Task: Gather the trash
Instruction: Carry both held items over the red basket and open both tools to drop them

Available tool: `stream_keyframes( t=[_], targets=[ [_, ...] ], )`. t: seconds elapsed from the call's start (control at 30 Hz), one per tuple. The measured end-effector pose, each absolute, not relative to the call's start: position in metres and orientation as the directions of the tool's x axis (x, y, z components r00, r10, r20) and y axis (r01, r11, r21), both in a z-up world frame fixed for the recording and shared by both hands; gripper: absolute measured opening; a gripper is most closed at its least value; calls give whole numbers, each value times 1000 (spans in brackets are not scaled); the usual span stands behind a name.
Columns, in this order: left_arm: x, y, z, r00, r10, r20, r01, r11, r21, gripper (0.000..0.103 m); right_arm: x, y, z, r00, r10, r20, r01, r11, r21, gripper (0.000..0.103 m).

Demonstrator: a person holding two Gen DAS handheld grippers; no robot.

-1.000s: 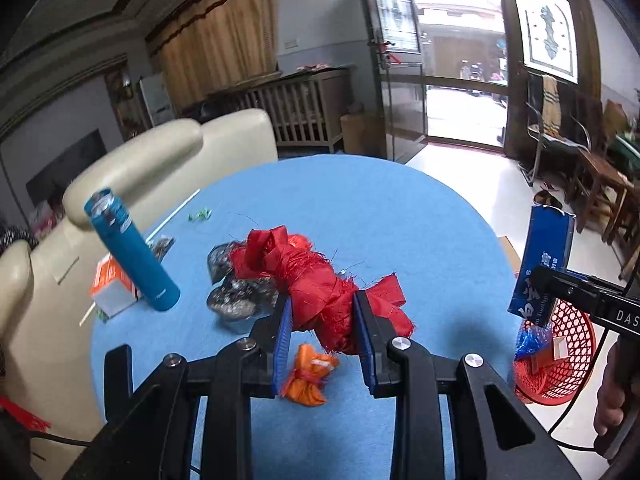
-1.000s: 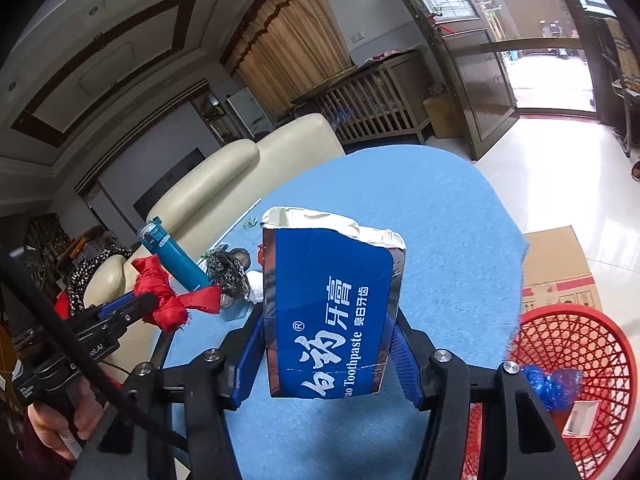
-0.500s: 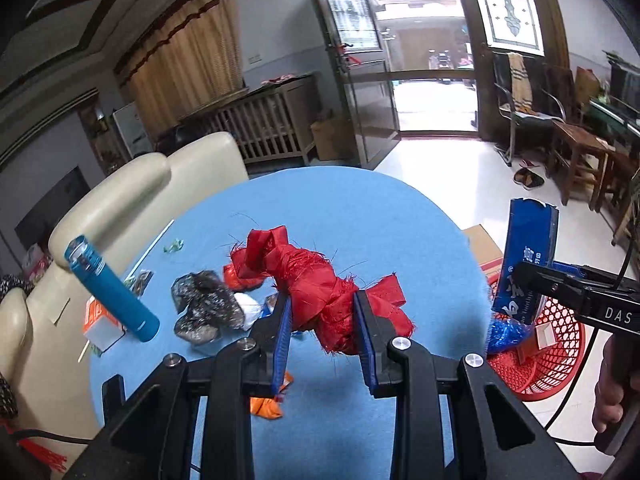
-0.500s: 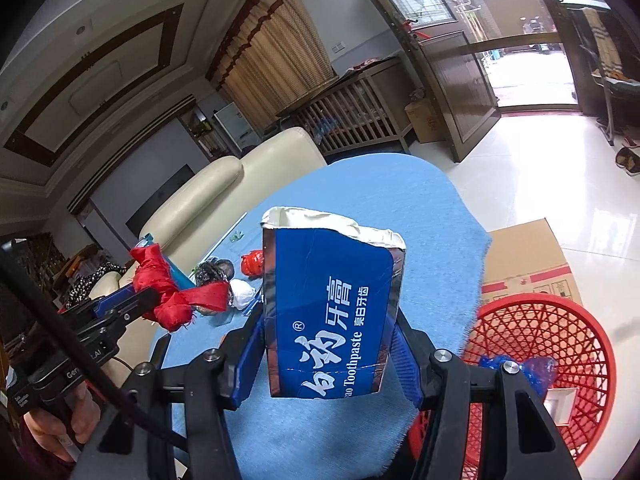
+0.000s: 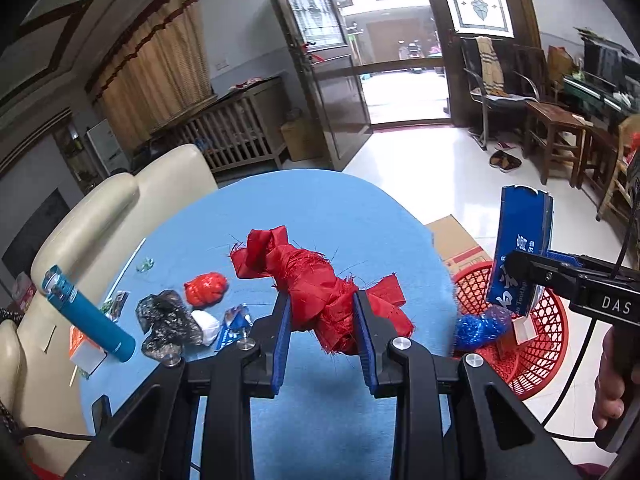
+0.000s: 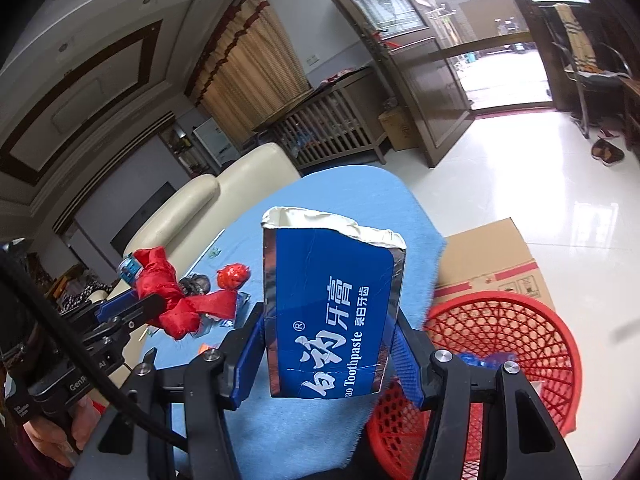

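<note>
Left fingers (image 5: 322, 316): we clench the soft, light red fabric bundle (image 5: 316, 284) at mid-frame.
Right fingers (image 6: 328, 344): we clamp the stiff, crushable toothpaste box (image 6: 332, 304) by its sides.

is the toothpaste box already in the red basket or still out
Still out. The toothpaste box is clamped upright in the right gripper, held in the air near the red basket.

2 claw-mounted fisheyes, angled down, sharing blue table (image 5: 328, 208) and basket (image 6: 520, 320)

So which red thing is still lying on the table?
The small red crumpled ball beside the black bag. The frayed red cloth is up in the left gripper.
</note>
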State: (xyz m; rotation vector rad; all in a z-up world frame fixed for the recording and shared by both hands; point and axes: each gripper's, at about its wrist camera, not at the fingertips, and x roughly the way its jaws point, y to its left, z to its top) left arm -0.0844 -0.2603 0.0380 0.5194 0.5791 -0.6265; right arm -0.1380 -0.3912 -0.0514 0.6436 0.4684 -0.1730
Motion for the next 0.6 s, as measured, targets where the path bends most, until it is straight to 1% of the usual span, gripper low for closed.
stream_keyframes(
  t=[0.6],
  targets=[
    [-102, -299, 26, 631, -414, -656, 722, 622, 302, 32, -165, -415, -65, 873, -58, -484, 360, 747, 559, 62]
  ],
)
